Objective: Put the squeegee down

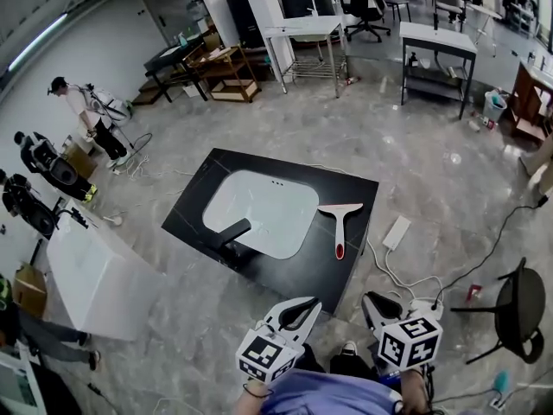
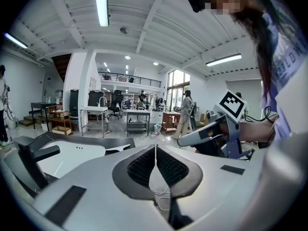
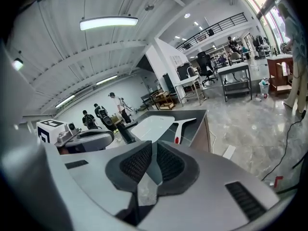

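Observation:
The squeegee (image 1: 340,223), white with a red handle tip, lies flat on the black counter (image 1: 350,188) just right of the white sink (image 1: 259,210); nothing holds it. It also shows in the right gripper view as the squeegee (image 3: 185,124) on the counter ahead. Both grippers hang low near my body, well short of the counter. My left gripper (image 1: 313,304) (image 2: 155,154) is shut, its pads together with nothing between them. My right gripper (image 1: 371,298) (image 3: 153,153) is shut too, and empty.
A black faucet (image 1: 233,232) stands at the sink's near-left edge. A white power strip (image 1: 397,232) and cables lie on the floor right of the counter. A black stool (image 1: 518,305) is at the right, a white cabinet (image 1: 95,275) at the left. People stand far left.

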### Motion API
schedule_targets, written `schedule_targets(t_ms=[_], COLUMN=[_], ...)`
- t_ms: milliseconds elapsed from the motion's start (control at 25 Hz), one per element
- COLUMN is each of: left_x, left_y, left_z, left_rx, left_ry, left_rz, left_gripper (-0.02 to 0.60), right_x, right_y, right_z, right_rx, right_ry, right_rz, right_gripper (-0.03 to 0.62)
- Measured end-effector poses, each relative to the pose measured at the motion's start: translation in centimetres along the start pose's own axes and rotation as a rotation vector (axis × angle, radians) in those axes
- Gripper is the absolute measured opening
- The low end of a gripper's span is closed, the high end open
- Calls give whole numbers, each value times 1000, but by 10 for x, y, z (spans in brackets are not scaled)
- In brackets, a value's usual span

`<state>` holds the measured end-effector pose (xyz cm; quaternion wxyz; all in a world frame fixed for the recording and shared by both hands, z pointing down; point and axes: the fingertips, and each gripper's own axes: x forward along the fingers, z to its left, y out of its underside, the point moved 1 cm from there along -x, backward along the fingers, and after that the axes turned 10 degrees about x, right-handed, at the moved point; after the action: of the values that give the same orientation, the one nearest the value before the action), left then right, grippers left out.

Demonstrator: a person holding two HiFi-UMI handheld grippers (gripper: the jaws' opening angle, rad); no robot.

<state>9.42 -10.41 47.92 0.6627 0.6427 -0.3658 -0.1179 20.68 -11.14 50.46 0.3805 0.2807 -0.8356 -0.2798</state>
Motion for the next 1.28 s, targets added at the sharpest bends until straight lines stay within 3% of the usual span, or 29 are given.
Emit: schedule_targets(t_ms=[360,760,1280], left_x=[-40,-136,-223], left_y=[13,60,79], left_z=[13,32,18], left_rx=[-7,-36,-25], left_ry=[-23,-12,65], left_rz=[9,-1,-104], left_gripper=[14,14,14], right_x=[14,31,-1], right_y=[23,78,156], right_z=[28,111,196], right_rx=[-4,-21,-28], right_ry=[-8,12,76], right_rz=[26,11,-26], right_gripper=[43,43,43])
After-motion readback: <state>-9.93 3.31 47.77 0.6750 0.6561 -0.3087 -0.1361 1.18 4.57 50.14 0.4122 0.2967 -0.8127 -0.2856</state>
